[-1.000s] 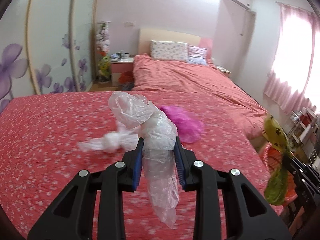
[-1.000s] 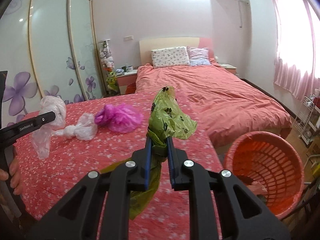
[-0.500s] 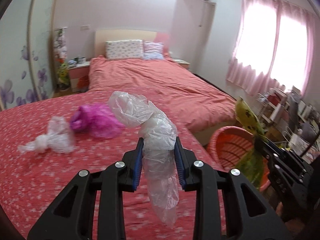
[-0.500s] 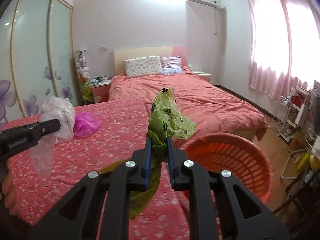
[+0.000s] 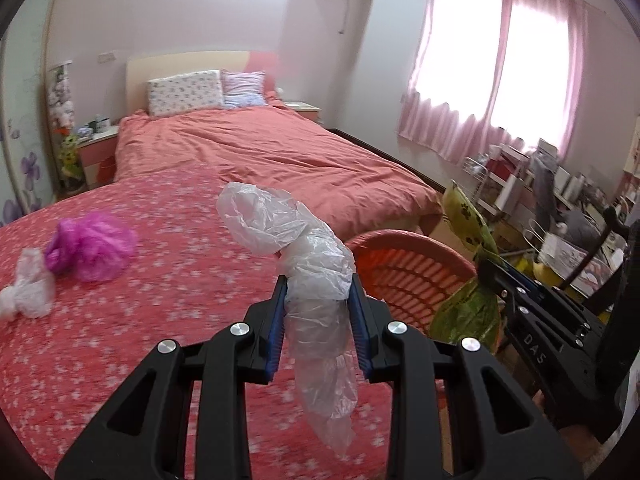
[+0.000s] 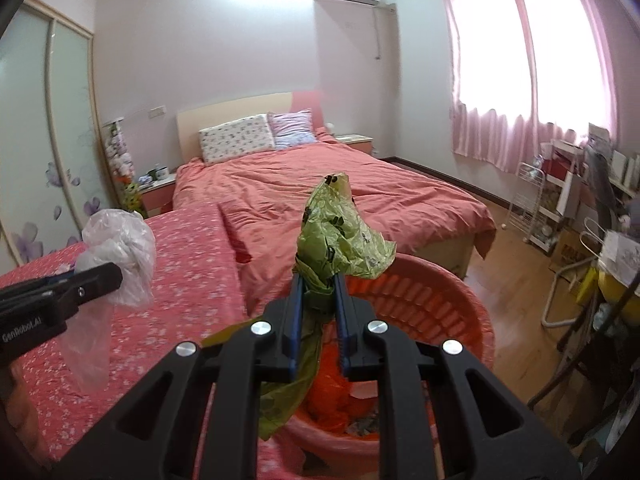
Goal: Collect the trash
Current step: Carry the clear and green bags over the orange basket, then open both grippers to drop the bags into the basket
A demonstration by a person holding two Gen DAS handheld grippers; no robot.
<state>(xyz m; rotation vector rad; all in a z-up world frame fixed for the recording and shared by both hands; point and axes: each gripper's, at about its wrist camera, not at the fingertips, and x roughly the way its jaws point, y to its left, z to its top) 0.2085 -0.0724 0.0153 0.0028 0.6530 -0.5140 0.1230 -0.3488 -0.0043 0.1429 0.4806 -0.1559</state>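
My left gripper (image 5: 319, 280) is shut on a clear plastic bag (image 5: 312, 272), held above the red flowered bedspread (image 5: 160, 320) near its right edge. My right gripper (image 6: 318, 280) is shut on a green plastic bag (image 6: 340, 236), held over the orange basket (image 6: 460, 308), which has orange and other trash inside. The basket (image 5: 404, 264) also shows in the left wrist view, with the green bag (image 5: 468, 232) beside it. The clear bag (image 6: 120, 252) shows at the left of the right wrist view. A magenta bag (image 5: 92, 244) and a whitish bag (image 5: 28, 288) lie on the bedspread.
A second bed with a salmon cover (image 6: 340, 188) and pillows (image 6: 236, 136) stands behind. A wire rack and cluttered shelves (image 6: 560, 200) line the right wall under pink curtains. A nightstand (image 5: 96, 148) stands at the far left. Wooden floor (image 6: 516, 280) lies right of the basket.
Both grippers have swung right with their bags. The right gripper now hangs over the basket, and the left has come to the bedspread's right edge. The bags on the bed fell away left.
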